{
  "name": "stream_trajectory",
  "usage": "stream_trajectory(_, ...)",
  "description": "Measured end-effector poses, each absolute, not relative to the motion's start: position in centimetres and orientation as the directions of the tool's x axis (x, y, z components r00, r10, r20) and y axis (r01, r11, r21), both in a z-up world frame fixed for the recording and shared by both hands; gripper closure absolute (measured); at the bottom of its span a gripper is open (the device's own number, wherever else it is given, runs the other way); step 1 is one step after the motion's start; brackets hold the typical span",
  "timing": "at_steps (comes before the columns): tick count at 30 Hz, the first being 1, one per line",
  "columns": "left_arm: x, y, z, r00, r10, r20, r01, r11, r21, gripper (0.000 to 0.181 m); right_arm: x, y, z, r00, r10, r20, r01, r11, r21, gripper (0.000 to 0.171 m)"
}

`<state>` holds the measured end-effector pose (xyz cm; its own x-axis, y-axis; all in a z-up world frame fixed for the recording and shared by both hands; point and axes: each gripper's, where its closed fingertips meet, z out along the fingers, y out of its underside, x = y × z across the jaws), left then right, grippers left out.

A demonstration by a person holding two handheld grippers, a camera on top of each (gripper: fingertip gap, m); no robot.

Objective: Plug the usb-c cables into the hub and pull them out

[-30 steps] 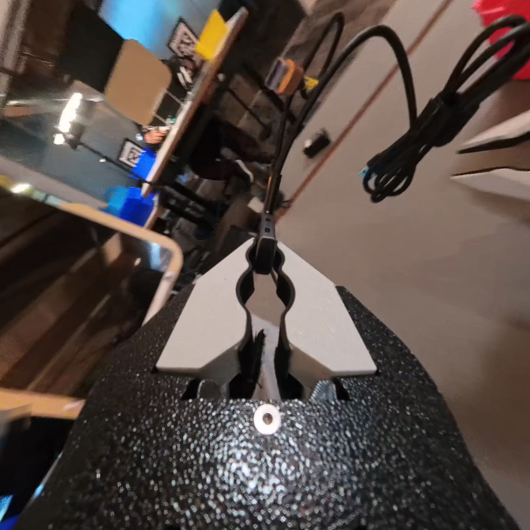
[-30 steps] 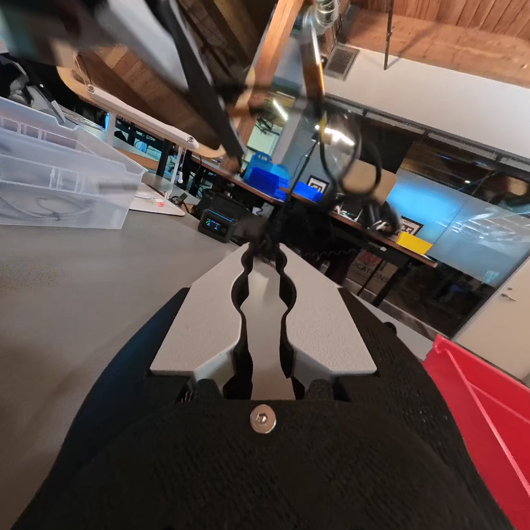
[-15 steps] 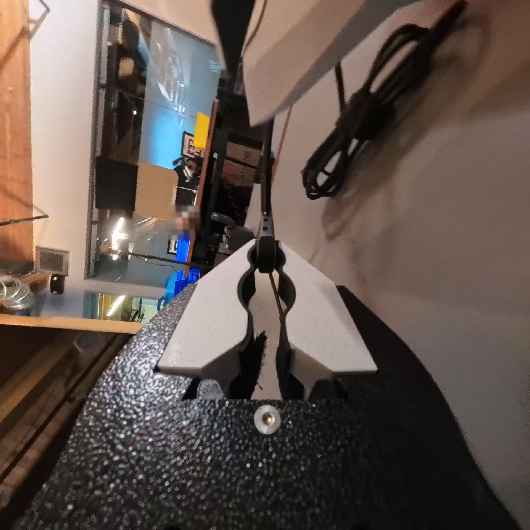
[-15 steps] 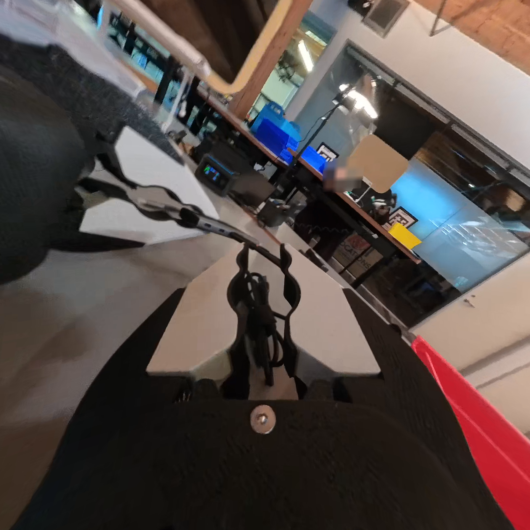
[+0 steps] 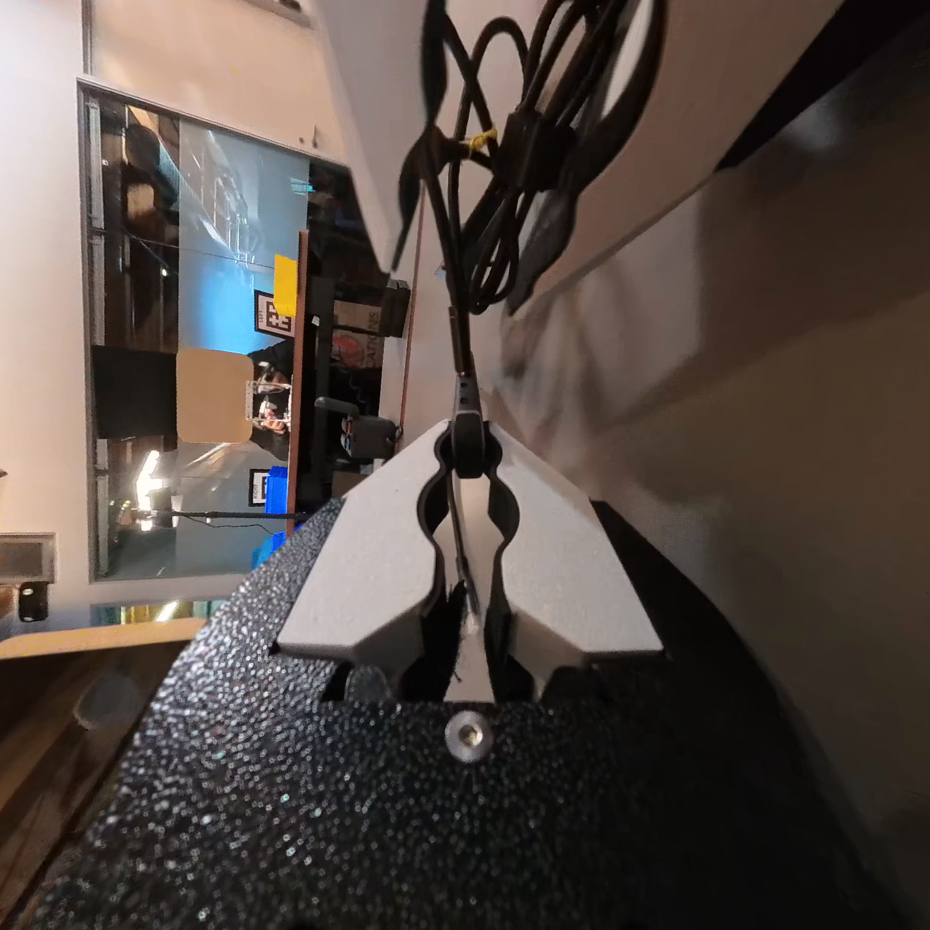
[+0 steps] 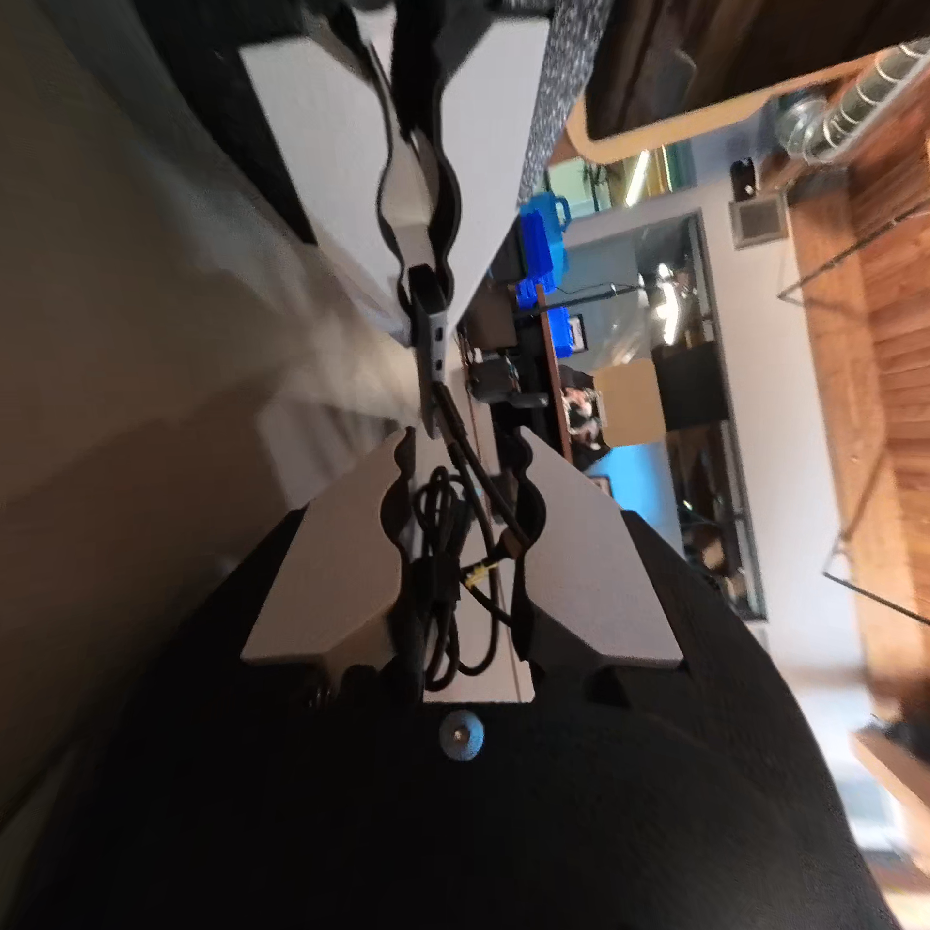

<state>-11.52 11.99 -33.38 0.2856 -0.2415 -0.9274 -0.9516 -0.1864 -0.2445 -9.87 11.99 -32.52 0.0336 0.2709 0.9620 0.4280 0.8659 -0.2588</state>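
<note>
Two grippers: both are shown, facing each other tip to tip above the grey table (image 5: 755,503).
Left gripper (image 5: 468,443): closed on the hub (image 5: 467,402); the slim dark hub is pinched at one end, with its free end and ports pointed forward.
Hub, right wrist view: the hub (image 6: 432,347) is seen projecting from the left gripper (image 6: 425,287) toward the right one.
Right gripper (image 6: 468,448): jaws parted wide, nothing gripped; a cable plug (image 6: 455,428) is seen just beyond the tips, beside the hub's end.
Cable bundle (image 5: 533,166): coiled and tied, lying on the table beyond the hub.
Step in hand: judged as the approach to grasp the plug; whether it is seated cannot be told.
Next move: the plug body is to be centred between the fingers before closing.
Room: close at the tips; open table to either side.
</note>
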Motion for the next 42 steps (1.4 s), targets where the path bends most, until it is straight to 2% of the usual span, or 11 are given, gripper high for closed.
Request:
stream_trajectory(2, -11.6, 11.8, -33.5, 0.304, -0.261, -0.916, -0.949, -0.165, -0.268, 0.174, -9.8, 11.2, -32.9, -0.001, 0.289, 0.957, 0.387, 0.883, -0.266, 0.135)
stream_trajectory(6, -11.7, 10.9, -33.5, 0.279, -0.283, -0.918, -0.96, -0.1, -0.261, 0.174, -10.5, 12.3, -34.7, -0.075, 0.225, 0.972, 0.462, 0.871, -0.166, 0.133)
stream_trajectory(14, -10.0, 9.8, -33.4, 0.249, -0.312, -0.917, -0.965, 0.001, -0.262, 0.174, -10.8, 12.3, -34.7, -0.067, 0.141, 0.988, 0.464, 0.881, -0.094, 0.15)
stream_trajectory(15, -9.8, 9.6, -33.4, 0.249, -0.316, -0.916, -0.964, 0.009, -0.265, 0.174, -10.7, 12.3, -34.4, -0.053, 0.124, 0.991, 0.466, 0.881, -0.085, 0.161)
stream_trajectory(18, -9.2, 9.6, -33.5, 0.252, -0.319, -0.914, -0.956, 0.062, -0.285, 0.173, -10.4, 12.1, -34.3, -0.056, 0.161, 0.985, 0.463, 0.879, -0.117, 0.165)
stream_trajectory(20, -8.5, 9.7, -33.6, 0.269, -0.345, -0.899, -0.939, 0.112, -0.324, 0.164, -10.3, 11.6, -34.3, -0.062, 0.181, 0.981, 0.435, 0.89, -0.137, 0.165)
stream_trajectory(22, -8.9, 10.2, -35.0, 0.296, -0.404, -0.866, -0.934, 0.065, -0.35, 0.142, -10.3, 10.6, -34.4, -0.085, 0.173, 0.981, 0.392, 0.911, -0.127, 0.165)
stream_trajectory(25, -9.3, 10.6, -35.6, 0.288, -0.424, -0.858, -0.941, 0.039, -0.335, 0.157, -10.4, 9.8, -34.8, -0.115, 0.164, 0.98, 0.363, 0.925, -0.112, 0.165)
stream_trajectory(28, -9.5, 10.7, -35.1, 0.247, -0.366, -0.897, -0.958, 0.046, -0.282, 0.172, -10.4, 10.0, -34.7, -0.112, 0.18, 0.977, 0.368, 0.921, -0.127, 0.165)
stream_trajectory(38, -10.0, 11.3, -35.2, 0.236, -0.325, -0.916, -0.97, -0.031, -0.239, 0.173, -10.2, 11.1, -35.3, -0.114, 0.22, 0.969, 0.442, 0.885, -0.149, 0.165)
stream_trajectory(42, -9.9, 11.0, -35.2, 0.101, -0.296, -0.95, -0.995, -0.031, -0.097, 0.173, -10.1, 11.4, -35.8, -0.131, 0.23, 0.964, 0.455, 0.878, -0.147, 0.166)
